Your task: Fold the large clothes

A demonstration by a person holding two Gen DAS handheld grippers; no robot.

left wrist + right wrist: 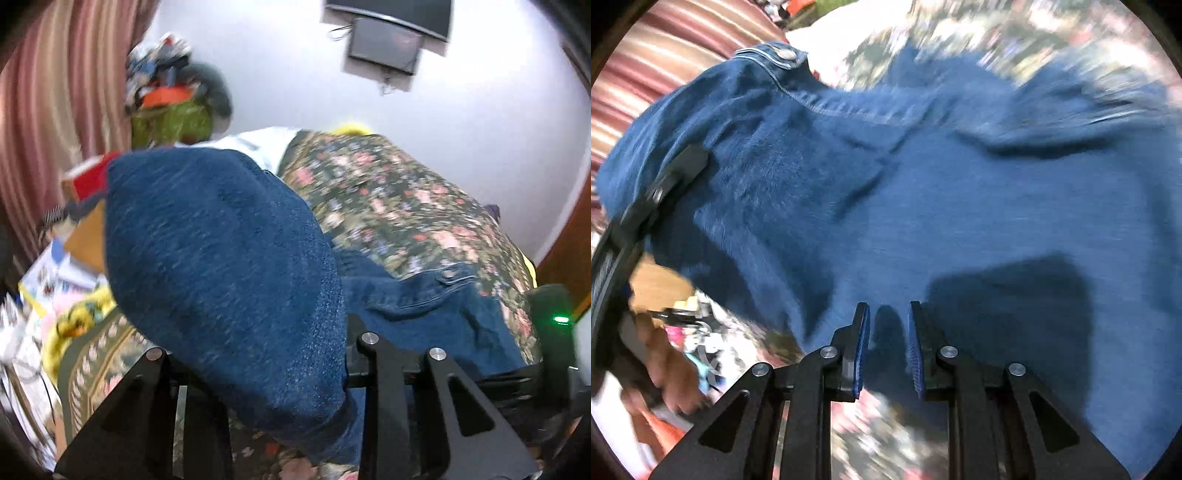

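A blue denim jacket point(229, 251) lies on a floral bedspread point(406, 206). One part of it is lifted and drapes over my left gripper point(291, 317), hiding the jaws, which are shut on the cloth. In the right wrist view the denim jacket point(960, 206) fills the frame, with a metal button point(785, 54) at the top left. My right gripper point(889, 343) has its blue pads point(862, 350) close together, pinching a fold at the jacket's near edge. At the left edge of that view, the left gripper's black finger point(679, 166) presses into the denim, with a hand point(670, 369) below it.
Striped pink curtains point(44, 110) hang at the left. A heap of clothes and a green bag point(173, 114) stands by the white wall, which carries a dark screen point(388, 44). Boxes and papers point(55, 273) clutter the bed's left side. A black housing with a green light point(559, 319) is at the right.
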